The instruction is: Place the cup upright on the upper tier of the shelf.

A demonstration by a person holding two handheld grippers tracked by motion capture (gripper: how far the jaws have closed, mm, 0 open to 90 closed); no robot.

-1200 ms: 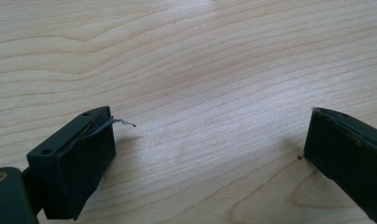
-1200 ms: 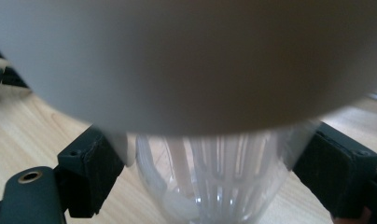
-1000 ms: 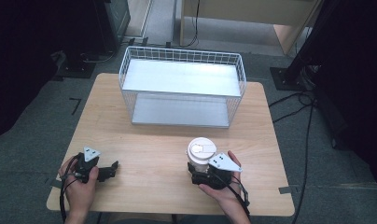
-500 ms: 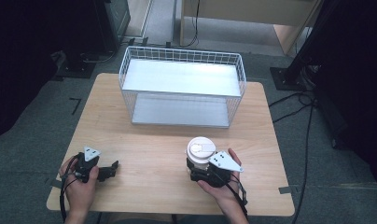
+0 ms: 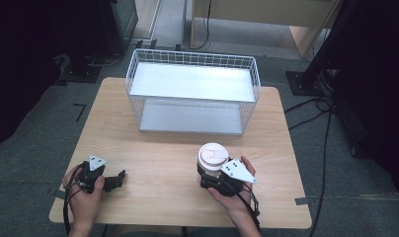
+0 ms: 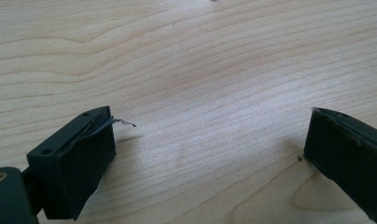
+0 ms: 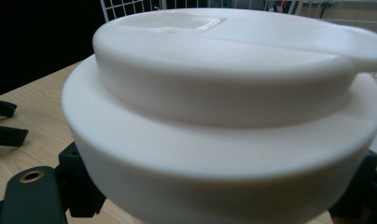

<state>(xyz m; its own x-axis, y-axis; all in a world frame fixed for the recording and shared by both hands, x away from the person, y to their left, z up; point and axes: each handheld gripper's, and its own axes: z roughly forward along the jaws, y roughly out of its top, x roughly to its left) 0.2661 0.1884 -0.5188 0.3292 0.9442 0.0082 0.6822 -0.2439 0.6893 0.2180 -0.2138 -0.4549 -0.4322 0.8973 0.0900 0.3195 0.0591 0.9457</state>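
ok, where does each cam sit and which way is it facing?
High view: fixed above the person's side, looking forward and down on the table and wire basket; both hands, left gripper and right gripper show.
Left gripper view: rides the left gripper, facing bare tabletop; its two fingers stand apart.
Right gripper view: rides the right gripper, facing the white lidded cup close up.
Shared: high and right gripper views both show the cup and basket.
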